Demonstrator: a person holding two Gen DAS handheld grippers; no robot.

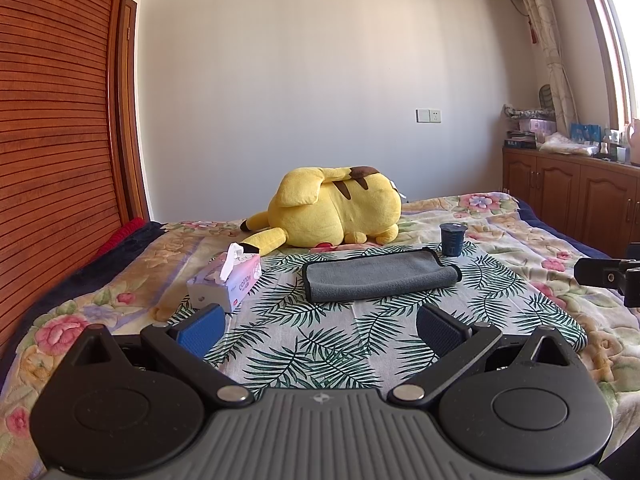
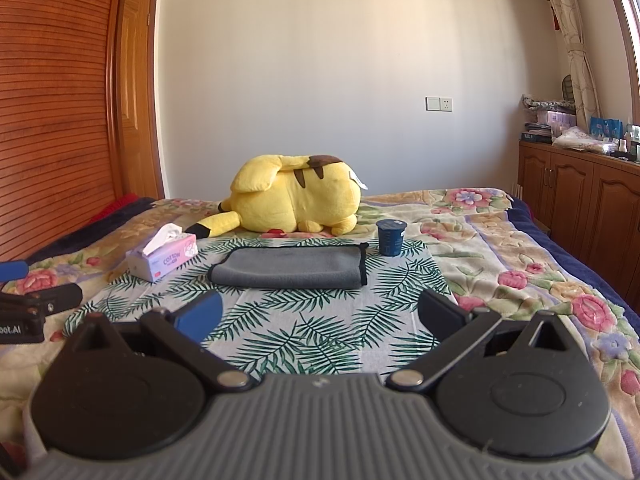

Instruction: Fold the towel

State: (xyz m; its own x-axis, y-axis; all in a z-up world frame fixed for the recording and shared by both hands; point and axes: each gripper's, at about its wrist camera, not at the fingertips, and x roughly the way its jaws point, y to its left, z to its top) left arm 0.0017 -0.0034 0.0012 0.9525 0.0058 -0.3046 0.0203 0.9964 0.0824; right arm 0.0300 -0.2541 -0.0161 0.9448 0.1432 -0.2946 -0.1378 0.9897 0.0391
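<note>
**Both grippers spread wide, holding nothing**

Left black two-finger gripper with blue pads (image 1: pixel 320 328): jaws wide apart, level, pointing forward, low. Right black two-finger gripper with blue pads (image 2: pixel 320 318): same pose, jaws wide apart. They sit side by side, apart, each catching the other at its view's edge.

A grey towel (image 1: pixel 380 276) edged in black is seen at centre frame on a white cloth (image 1: pixel 320 344) printed with green palm leaves. Behind it, a yellow plush (image 1: pixel 336 212) is marked with brown stripes. A pink-and-white tissue box (image 1: pixel 228 282) is shown at left, a dark blue cup (image 1: pixel 452 239) at right. The blanket (image 1: pixel 520 220) is patterned with pink flowers on cream.
</note>
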